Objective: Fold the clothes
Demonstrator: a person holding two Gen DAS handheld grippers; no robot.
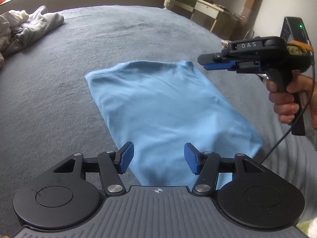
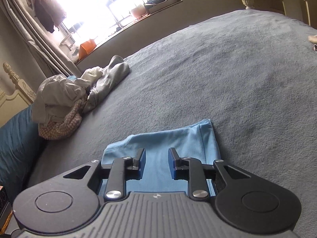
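Note:
A light blue garment lies folded into a rough rectangle on the grey bed cover. My left gripper hovers over its near end, open, with nothing between the blue pads. My right gripper, held by a hand, hangs in the air beside the garment's far right corner. In the right wrist view the right gripper stands open with a narrow gap above the blue garment, and its pads grip no cloth.
A heap of unfolded grey, white and checked clothes lies at the bed's far left, also in the left wrist view. A pale desk stands past the bed's far right corner. A cable trails from the right gripper.

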